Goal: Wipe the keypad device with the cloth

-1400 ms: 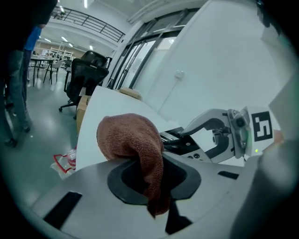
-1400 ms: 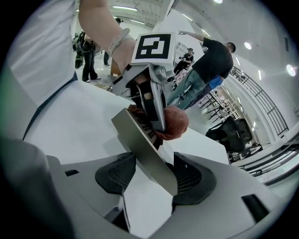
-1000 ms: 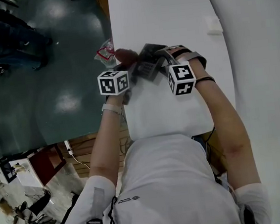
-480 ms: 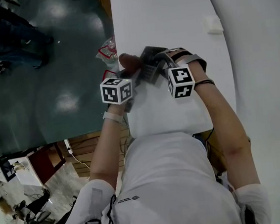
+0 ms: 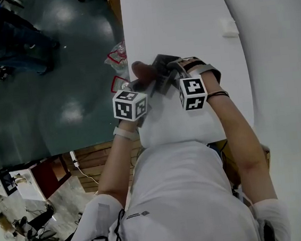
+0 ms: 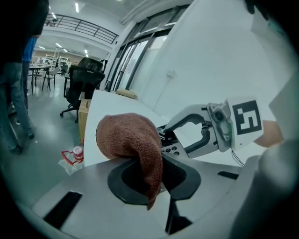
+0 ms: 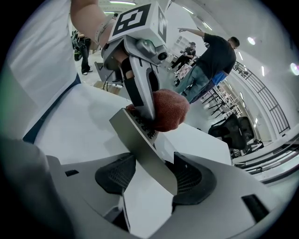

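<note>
Left gripper point(image 6: 156, 176) is clamping the brown cloth point(image 6: 127, 136), pressing it on the keypad device point(image 7: 140, 139). Right gripper point(image 7: 154, 176) is pinching that device edgewise above the white table point(image 5: 182, 12). Red-trimmed plastic packet point(image 5: 116, 56) is showing just left of the table, print unreadable. Small white block point(image 5: 229, 27) is sitting far right.

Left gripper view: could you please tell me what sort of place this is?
Probably an open office or lab hall: an office chair, a white table, a railed mezzanine overhead and a person standing beyond.
</note>
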### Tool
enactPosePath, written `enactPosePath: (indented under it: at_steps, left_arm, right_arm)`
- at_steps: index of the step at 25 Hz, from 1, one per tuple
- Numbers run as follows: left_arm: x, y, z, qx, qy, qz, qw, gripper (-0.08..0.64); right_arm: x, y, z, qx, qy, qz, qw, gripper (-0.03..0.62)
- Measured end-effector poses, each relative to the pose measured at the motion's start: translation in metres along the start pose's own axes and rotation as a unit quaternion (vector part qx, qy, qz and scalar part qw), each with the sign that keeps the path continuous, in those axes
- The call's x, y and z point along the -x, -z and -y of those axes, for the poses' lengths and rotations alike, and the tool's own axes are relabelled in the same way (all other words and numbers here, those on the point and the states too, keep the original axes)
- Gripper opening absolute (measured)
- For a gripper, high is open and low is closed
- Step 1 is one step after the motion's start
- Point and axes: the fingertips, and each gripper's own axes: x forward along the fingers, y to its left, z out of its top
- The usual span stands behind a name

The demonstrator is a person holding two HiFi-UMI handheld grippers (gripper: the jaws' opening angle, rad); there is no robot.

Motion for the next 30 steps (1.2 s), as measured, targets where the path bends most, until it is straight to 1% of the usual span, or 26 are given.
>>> enactPosePath:
  at_steps: [3,6,12,16,20,24,27,30]
  left_arm:
    - [0.004,0.006,0.011,-0.008,0.011,0.002,0.9999,0.058]
    - [0.007,0.014,0.026,-0.007,0.034,0.008,0.9994,0.058]
    - [0.009,0.013,0.047,-0.014,0.058,0.011,0.9982,0.058]
    - [0.011,0.016,0.056,-0.016,0.073,-0.001,0.9972,0.058]
    - [0.013,0.02,0.06,-0.019,0.087,-0.017,0.9959,0.058]
    - [0.015,0.016,0.057,-0.021,0.093,-0.021,0.9952,0.058]
    - [0.017,0.002,0.052,-0.025,0.094,-0.013,0.9952,0.06]
    - [0.017,-0.011,0.051,-0.035,0.096,-0.01,0.9948,0.06]
  right_arm:
    - [0.0,-0.003,-0.01,0.0,0.005,-0.001,1.0,0.224]
    - [-0.003,-0.006,-0.025,-0.003,0.006,0.002,1.0,0.224]
    - [-0.002,-0.011,-0.034,-0.002,0.002,0.005,1.0,0.224]
    - [0.003,-0.013,-0.042,-0.003,-0.001,0.008,1.0,0.224]
    - [0.008,-0.014,-0.047,-0.007,0.014,0.016,1.0,0.224]
    - [0.012,-0.01,-0.05,-0.037,0.037,0.035,0.998,0.227]
    - [0.019,-0.008,-0.052,-0.065,0.041,0.044,0.996,0.227]
    - [0.028,-0.007,-0.05,-0.103,0.053,0.062,0.991,0.227]
